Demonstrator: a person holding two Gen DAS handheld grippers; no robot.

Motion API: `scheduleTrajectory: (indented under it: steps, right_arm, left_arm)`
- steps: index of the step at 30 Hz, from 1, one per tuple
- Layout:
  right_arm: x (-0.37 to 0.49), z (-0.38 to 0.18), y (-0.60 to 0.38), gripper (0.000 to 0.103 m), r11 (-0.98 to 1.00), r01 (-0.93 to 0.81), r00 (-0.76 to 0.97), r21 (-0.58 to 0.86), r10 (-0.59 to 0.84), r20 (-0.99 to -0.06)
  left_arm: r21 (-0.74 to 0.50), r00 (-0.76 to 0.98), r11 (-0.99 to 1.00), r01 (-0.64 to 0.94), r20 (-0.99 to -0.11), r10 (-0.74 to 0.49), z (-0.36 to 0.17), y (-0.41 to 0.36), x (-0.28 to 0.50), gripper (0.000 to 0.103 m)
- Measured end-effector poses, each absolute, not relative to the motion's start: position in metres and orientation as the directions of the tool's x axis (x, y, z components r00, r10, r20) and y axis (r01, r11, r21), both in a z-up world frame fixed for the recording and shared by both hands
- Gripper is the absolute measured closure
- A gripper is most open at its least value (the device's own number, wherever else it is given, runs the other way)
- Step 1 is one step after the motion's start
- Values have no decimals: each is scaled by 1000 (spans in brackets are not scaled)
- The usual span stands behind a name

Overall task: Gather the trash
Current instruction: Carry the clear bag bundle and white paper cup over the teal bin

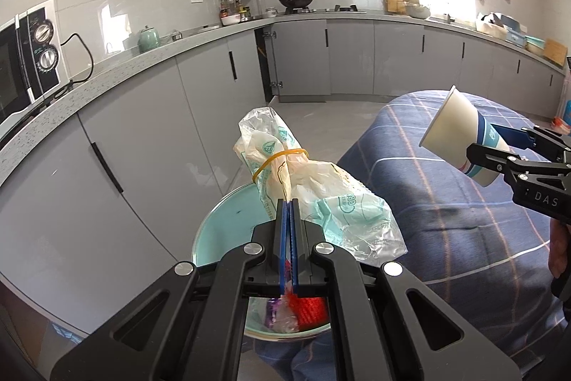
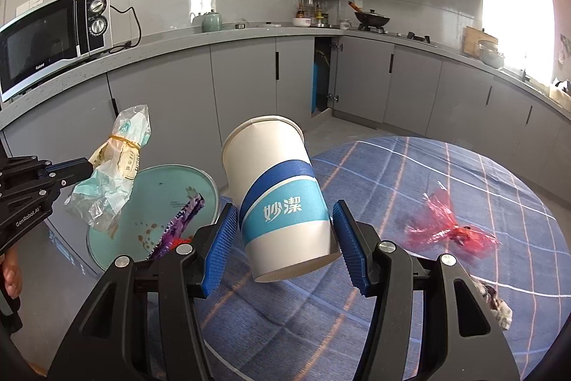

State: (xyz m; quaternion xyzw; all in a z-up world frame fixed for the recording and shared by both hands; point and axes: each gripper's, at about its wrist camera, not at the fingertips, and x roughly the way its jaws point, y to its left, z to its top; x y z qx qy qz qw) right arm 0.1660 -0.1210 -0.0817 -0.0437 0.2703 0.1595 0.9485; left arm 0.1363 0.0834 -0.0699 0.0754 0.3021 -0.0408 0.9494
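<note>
Black, blue-padded jaws of the left gripper [image 1: 288,202] are pinched tight on a crumpled clear plastic bag printed in teal and bound with a yellow rubber band [image 1: 303,181], held above the round teal bin [image 2: 107,252], where a purple wrapper [image 2: 178,224] and something red already lie. Right of the bin, the right gripper [image 2: 285,238] clasps a white paper cup with blue bands [image 2: 278,195], tilted rim-forward. Likely midway: a red cellophane wrapper [image 2: 453,227] waits on the blue checked cloth [image 2: 428,174], well right of the bin.
</note>
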Motion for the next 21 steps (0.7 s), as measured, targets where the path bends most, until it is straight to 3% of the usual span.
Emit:
scheduleTrajectory:
  steps: [21]
  right_arm:
    - [175,-86,-63,47,905,-425,765,-26,344,-545]
  left_arm:
    - [114,801,992,57,-598,22,-77,124,137,101]
